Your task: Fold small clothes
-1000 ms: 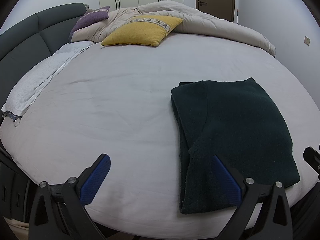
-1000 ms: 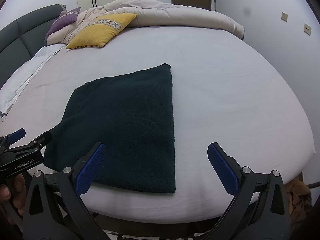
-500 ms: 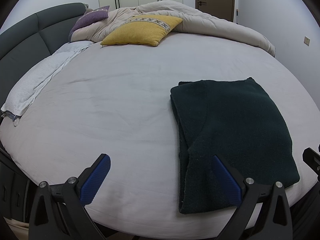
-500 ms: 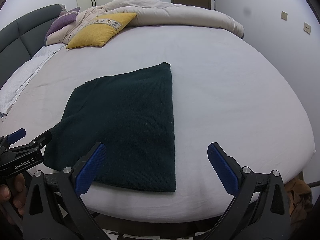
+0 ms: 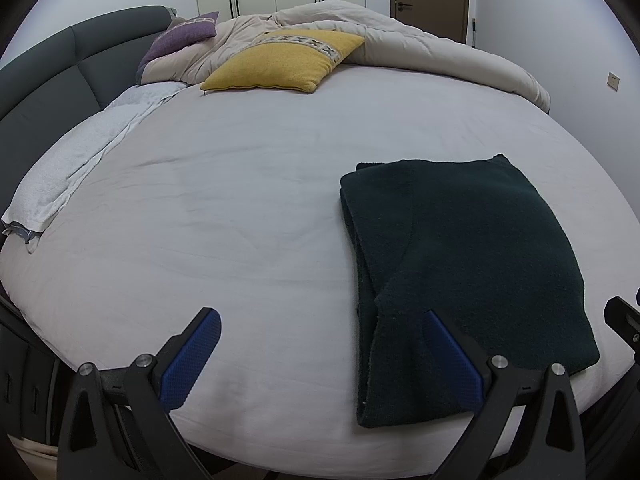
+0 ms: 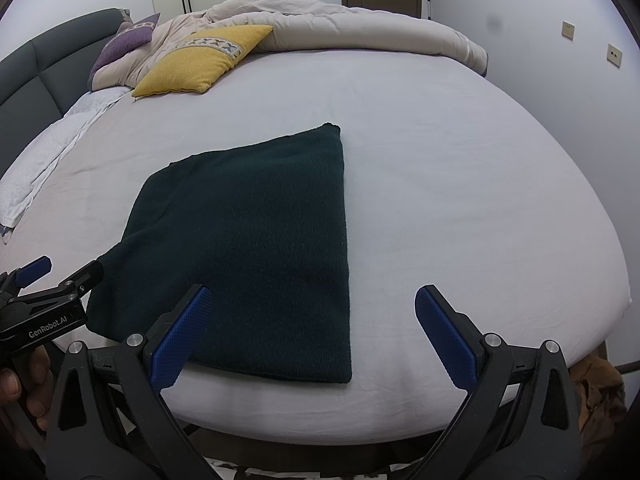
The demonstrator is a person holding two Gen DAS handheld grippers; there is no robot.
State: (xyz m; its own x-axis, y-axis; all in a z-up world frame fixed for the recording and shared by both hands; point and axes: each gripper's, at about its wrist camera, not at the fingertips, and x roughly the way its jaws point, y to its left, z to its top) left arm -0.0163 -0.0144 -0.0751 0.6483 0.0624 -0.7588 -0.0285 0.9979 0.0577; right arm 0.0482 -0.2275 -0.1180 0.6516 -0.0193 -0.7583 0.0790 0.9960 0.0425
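Left wrist view: the left gripper (image 5: 320,354) hangs spread wide over the near edge of the bed (image 5: 240,200), holding nothing. The folded dark green sweater (image 5: 468,264) lies flat on the sheet, ahead and to its right, under the right finger.

Right wrist view: the right gripper (image 6: 312,336) is spread wide and empty. The sweater (image 6: 256,240) lies ahead-left, beneath its left finger.

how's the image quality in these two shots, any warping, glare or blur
Left wrist view: strong fisheye bulges the white bed sheet, corners black, dim even light, no glare. Right wrist view: same warp; dark green folded knit garment sharp but too dark for detail.
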